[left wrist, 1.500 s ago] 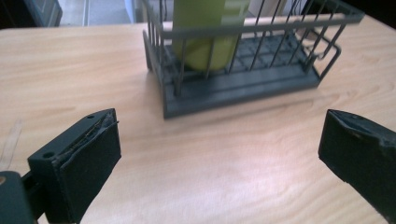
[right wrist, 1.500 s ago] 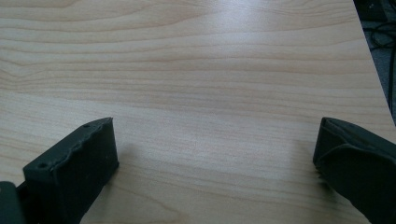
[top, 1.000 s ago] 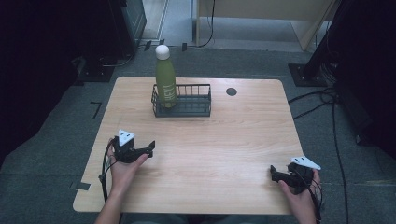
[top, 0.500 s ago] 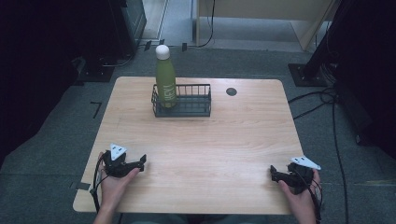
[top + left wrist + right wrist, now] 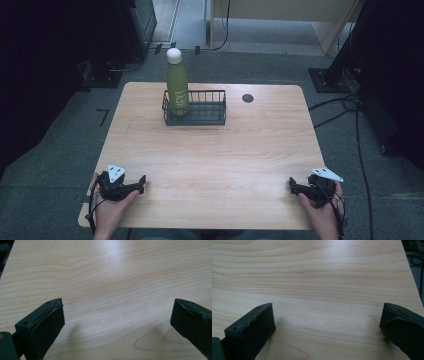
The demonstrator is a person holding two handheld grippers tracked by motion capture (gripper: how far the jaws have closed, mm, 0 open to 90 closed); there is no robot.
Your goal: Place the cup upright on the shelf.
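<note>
A green bottle [image 5: 177, 90] with a white cap stands upright in the left end of a black wire basket [image 5: 205, 111] at the back of the wooden table [image 5: 215, 160]. My left gripper [image 5: 140, 183] rests on the table near the front left corner, held by a hand. Its jaws are wide apart over bare wood, with nothing between the pads [image 5: 47, 325]. My right gripper [image 5: 292, 186] lies at the front right corner, also open, and its pads [image 5: 254, 327] frame bare tabletop. Both grippers are far from the bottle.
A dark round cable hole [image 5: 247, 98] sits in the table right of the basket. Grey carpet surrounds the table, with cables [image 5: 350, 107] on the floor at the right and dark furniture at the back left.
My left gripper has drawn back toward the front left corner of the table and settled low there. The right gripper has not moved.
</note>
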